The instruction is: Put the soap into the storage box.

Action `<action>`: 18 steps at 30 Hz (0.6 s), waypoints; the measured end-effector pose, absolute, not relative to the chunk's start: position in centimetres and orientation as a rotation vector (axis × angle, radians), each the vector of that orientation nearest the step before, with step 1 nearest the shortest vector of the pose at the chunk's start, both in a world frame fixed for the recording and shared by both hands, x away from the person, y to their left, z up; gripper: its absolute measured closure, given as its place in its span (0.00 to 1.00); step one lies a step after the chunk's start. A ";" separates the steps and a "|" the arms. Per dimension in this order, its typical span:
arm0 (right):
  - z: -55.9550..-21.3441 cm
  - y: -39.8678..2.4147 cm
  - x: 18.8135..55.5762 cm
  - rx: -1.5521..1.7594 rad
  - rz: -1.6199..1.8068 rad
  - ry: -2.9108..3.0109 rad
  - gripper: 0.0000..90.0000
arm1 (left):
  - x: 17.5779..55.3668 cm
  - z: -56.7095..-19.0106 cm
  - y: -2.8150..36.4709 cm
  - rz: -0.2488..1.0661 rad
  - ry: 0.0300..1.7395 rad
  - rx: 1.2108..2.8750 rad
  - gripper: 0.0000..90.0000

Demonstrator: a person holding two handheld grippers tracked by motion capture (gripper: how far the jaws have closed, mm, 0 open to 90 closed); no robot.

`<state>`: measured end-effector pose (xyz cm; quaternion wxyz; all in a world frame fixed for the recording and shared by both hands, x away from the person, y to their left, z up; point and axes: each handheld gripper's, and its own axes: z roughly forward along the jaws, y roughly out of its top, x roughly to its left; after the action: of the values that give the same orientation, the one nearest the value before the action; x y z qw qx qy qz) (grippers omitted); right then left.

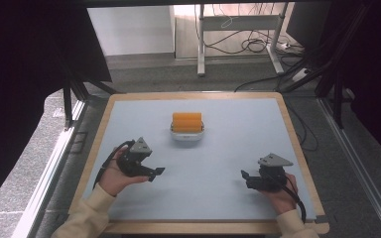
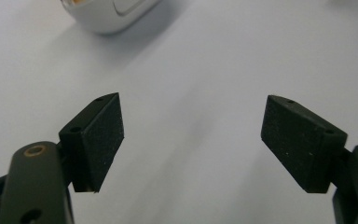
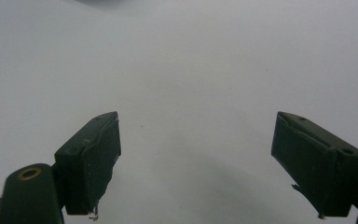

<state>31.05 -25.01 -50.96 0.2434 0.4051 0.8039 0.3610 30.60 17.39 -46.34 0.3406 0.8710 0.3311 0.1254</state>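
Matte pale-blue tabletop (image 1: pixel 218 163), rounded white holder (image 1: pixel 187 136) of orange cylinders (image 1: pixel 187 121), left tool (image 2: pixel 191 140) and right tool (image 3: pixel 196 158) both wide-open, empty.

Lab or test workspace: wood-edged table (image 1: pixel 94 148) ringed by black frame struts (image 1: pixel 337 94), loose cables (image 1: pixel 248 44) on grey floor (image 1: pixel 144 74).
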 end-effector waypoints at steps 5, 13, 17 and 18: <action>-51.1 -24.7 31.0 1.103 0.976 2.201 0.17 | 29.5 -47.3 18.5 0.285 0.928 2.221 0.23; -51.0 -24.7 31.0 1.092 0.973 2.199 0.17 | 29.0 -47.5 19.5 0.282 0.966 2.182 0.23; -51.1 -24.8 31.0 1.093 0.972 2.200 0.17 | 29.1 -47.5 19.5 0.272 0.962 2.181 0.23; -51.1 -24.8 31.0 1.091 0.972 2.201 0.17 | 29.1 -47.6 19.5 0.264 0.960 2.181 0.23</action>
<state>31.02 -24.75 -51.08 0.2474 0.4001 0.8073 0.3565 29.13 19.50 -47.57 0.3634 0.8475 0.3731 0.1025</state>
